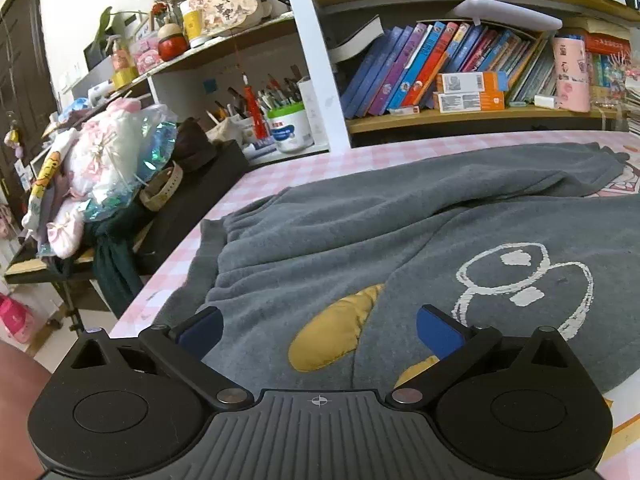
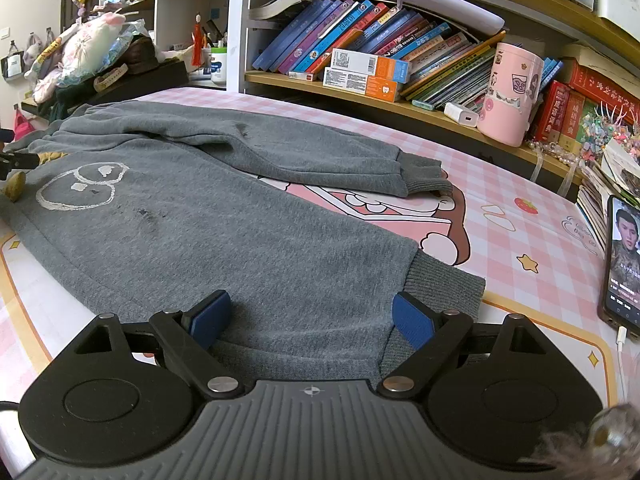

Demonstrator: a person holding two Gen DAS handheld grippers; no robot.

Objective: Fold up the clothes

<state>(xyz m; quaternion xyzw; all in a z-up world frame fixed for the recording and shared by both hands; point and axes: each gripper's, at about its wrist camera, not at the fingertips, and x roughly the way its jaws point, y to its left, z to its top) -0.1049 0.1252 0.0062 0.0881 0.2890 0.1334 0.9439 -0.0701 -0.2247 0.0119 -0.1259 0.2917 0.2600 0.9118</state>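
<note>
Left wrist view: your left hand-held gripper is hovering spread over fleecy grey trousers lying on the pink checked bench.

Right wrist view: your right hand-held gripper is gaping, empty, above the ribbed cuff.
</note>
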